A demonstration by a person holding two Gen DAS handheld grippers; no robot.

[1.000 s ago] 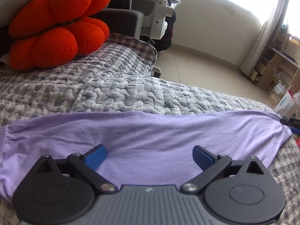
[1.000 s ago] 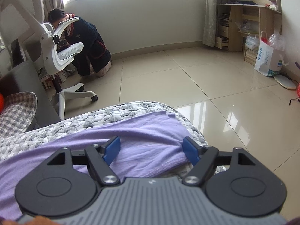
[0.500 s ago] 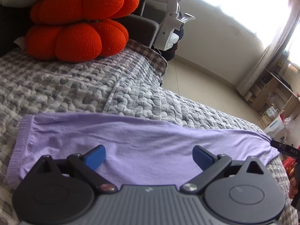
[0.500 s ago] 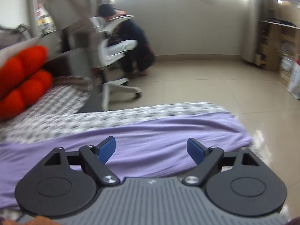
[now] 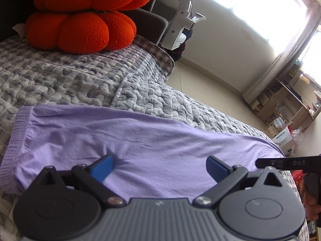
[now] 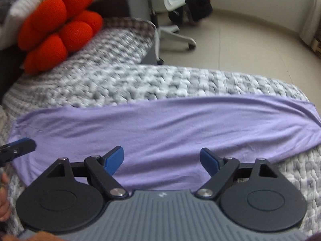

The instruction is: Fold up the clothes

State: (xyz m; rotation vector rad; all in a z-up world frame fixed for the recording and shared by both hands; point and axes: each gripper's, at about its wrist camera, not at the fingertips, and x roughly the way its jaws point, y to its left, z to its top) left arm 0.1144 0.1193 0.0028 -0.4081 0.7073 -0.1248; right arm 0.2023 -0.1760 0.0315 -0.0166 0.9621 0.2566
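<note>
A lilac garment (image 5: 128,140) lies folded into a long band across the grey quilted bed cover (image 5: 60,76), with its ribbed hem at the left end. My left gripper (image 5: 158,166) hovers open over the garment's near edge, nothing between its blue pads. In the right wrist view the same lilac garment (image 6: 170,124) stretches from left to right. My right gripper (image 6: 161,160) stands open above its near edge and grips nothing. A finger of the left gripper (image 6: 18,147) pokes in at that view's left edge. A black part of the right gripper (image 5: 289,163) shows at the left wrist view's right edge.
An orange pumpkin-shaped cushion (image 5: 84,16) sits at the back of the bed. Beyond the bed's edge stands a white office chair (image 6: 174,4) on a tiled floor (image 6: 240,46). Wooden shelves (image 5: 291,100) and a paper bag (image 5: 282,138) line the far wall.
The right gripper has swung left along the garment, so the cushion now shows in its view, and its jaws stand a little wider. The left gripper shifted left; the ribbed hem came into view.
</note>
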